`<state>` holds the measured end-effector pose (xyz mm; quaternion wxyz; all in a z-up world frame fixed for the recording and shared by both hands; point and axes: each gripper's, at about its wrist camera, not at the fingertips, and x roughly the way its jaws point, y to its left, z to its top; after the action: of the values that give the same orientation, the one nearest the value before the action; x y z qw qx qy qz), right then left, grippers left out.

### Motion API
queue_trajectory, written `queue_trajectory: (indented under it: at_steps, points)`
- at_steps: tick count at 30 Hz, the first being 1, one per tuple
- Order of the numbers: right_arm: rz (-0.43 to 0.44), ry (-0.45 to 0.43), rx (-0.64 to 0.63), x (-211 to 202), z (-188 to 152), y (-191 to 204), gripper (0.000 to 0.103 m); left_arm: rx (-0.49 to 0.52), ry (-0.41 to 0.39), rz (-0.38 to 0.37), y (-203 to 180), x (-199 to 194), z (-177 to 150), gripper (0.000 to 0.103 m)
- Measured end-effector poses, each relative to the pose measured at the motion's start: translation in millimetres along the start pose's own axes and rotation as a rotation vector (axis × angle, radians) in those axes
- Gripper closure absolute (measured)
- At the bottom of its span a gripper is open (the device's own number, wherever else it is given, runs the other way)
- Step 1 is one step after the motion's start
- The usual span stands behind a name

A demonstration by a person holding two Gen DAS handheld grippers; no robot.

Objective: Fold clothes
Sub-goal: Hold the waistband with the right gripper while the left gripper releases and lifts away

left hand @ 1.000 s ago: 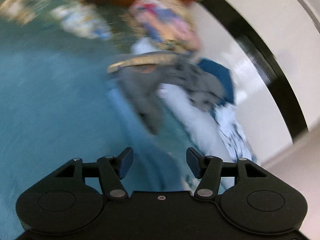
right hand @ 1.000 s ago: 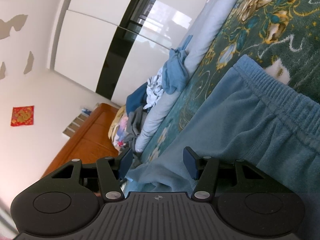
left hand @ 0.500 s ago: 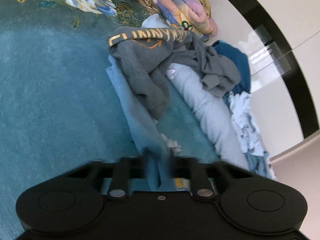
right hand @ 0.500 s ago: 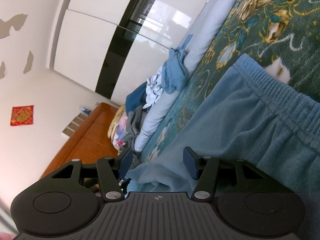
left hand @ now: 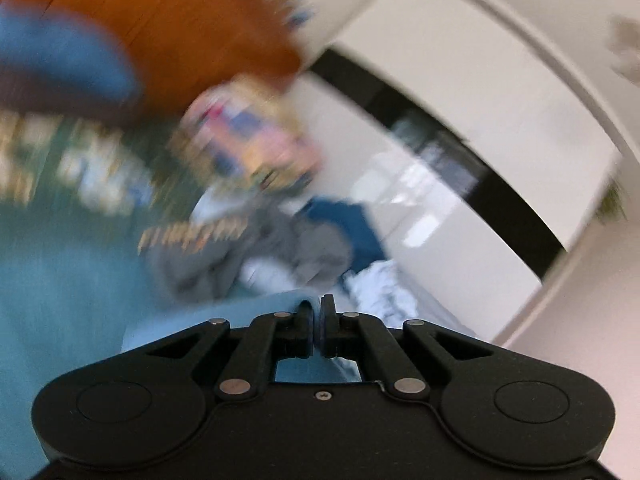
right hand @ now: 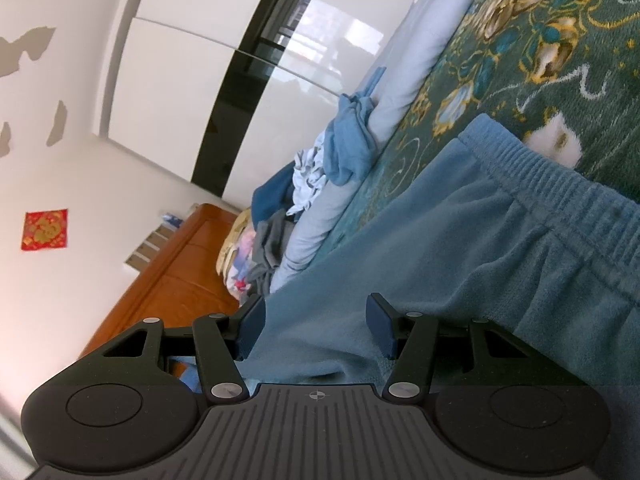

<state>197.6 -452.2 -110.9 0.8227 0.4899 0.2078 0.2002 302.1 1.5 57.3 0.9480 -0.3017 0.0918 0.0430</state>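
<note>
Jaws of the left gripper (left hand: 316, 322) are clenched on an edge of the blue trousers (right hand: 460, 248). Right gripper (right hand: 316, 330) jaws stand released, cloth between them. Trousers lie on the green floral bedspread (right hand: 540, 52), near a clothes pile (right hand: 320, 168).

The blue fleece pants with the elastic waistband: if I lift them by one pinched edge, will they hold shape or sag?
Probably sag: the blue pants already drape in soft folds, so they look floppy. The fleece looks thick, so likely somewhat heavy. The nap should resist slipping where the left gripper has shut its jaws on an edge.
</note>
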Motion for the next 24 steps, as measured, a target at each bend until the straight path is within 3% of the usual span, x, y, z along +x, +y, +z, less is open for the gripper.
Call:
queue_trajectory:
  at_steps: [3,5,7,10,12,16,19,24]
  points:
    - [-0.001,0.000,-0.001,0,0,0,0.050,0.058,0.031,0.010,-20,19,6,0.097]
    - [0.000,0.000,-0.002,-2,-1,-1,0.050,0.098,0.104,0.081,-23,56,-2,0.091]
    - [-0.001,0.001,-0.003,-3,-1,-1,0.050,0.117,0.210,0.146,-15,94,-13,0.081]
    - [0.003,0.001,0.000,-3,-1,-1,0.050,0.014,0.378,0.222,16,133,-33,0.077]
    - [0.004,0.002,0.002,-3,0,-2,0.050,-0.036,0.394,0.219,30,132,-37,0.074]
    - [0.004,0.005,0.000,-2,0,-1,0.049,0.020,0.348,0.151,42,104,-26,0.059]
    - [0.001,0.005,-0.003,-2,1,-1,0.049,0.100,0.363,0.187,55,83,-21,0.052]
    - [-0.005,0.005,-0.011,-1,0,0,0.049,0.174,0.449,0.213,81,62,-34,0.052]
